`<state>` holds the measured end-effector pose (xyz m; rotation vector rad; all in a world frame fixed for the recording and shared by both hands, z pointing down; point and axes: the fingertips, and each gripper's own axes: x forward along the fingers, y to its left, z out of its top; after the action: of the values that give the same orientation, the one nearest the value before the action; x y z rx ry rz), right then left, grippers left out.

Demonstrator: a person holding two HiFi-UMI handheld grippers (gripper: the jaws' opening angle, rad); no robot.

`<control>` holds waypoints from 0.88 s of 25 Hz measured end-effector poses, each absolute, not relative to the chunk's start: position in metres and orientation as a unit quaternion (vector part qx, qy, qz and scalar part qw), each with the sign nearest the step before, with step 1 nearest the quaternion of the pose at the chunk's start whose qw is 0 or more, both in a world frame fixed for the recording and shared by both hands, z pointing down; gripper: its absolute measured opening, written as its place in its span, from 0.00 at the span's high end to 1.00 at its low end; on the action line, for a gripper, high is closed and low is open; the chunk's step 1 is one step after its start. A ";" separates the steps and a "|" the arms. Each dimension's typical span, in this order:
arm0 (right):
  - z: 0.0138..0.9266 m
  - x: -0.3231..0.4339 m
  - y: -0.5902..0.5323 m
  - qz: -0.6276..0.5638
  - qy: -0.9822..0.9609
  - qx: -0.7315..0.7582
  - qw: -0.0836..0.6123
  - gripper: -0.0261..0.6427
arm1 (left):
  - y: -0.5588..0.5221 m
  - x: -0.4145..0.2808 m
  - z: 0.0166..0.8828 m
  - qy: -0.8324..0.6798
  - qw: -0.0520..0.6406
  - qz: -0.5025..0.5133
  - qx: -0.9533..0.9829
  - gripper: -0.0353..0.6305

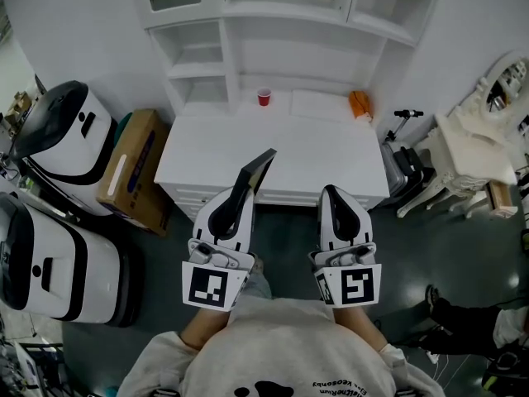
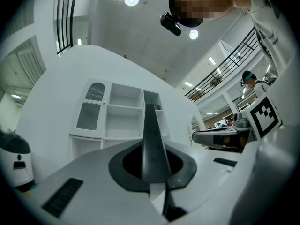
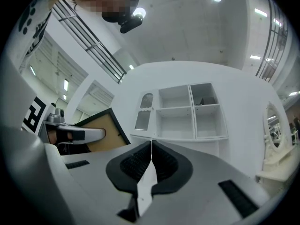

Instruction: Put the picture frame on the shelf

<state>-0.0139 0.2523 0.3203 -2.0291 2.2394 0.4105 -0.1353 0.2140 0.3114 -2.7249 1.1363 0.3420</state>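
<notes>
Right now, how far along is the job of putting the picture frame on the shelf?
Done: the picture frame is picked up, the left gripper shut on its edge. In hand: it hangs at the front edge of the white desk, facing the shelf unit. The right gripper is shut, empty. Left: setting the frame on a shelf; none holds it yet.

I am the left gripper (image 2: 153,172), and my jaws pinch the dark picture frame (image 2: 151,135), which I see edge-on, rising upright between them. Far ahead stands the white shelf (image 2: 123,114) with open compartments. The right gripper (image 2: 198,136) hovers to my right, its marker cube showing. A white machine (image 2: 14,161) sits at the left.
</notes>
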 end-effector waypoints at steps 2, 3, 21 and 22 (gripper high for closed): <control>0.319 -0.011 0.234 0.133 0.734 -0.665 0.043 0.91 | 0.194 -0.132 0.314 0.378 0.087 0.104 -0.916 0.91; 0.319 -0.009 0.225 0.132 0.733 -0.666 0.041 0.91 | 0.183 -0.130 0.313 0.378 0.085 0.107 -0.916 0.91; 0.324 0.011 0.088 0.134 0.688 -0.712 0.043 0.91 | 0.030 -0.099 0.311 0.307 0.084 0.126 -0.940 0.91; 0.326 0.012 0.084 0.133 0.685 -0.715 0.042 0.91 | 0.026 -0.098 0.313 0.303 0.082 0.127 -0.941 0.91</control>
<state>0.0117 0.0843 0.3260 -2.1868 2.0976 0.4062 -0.0981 0.0265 0.3127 -2.8111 0.9041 0.3789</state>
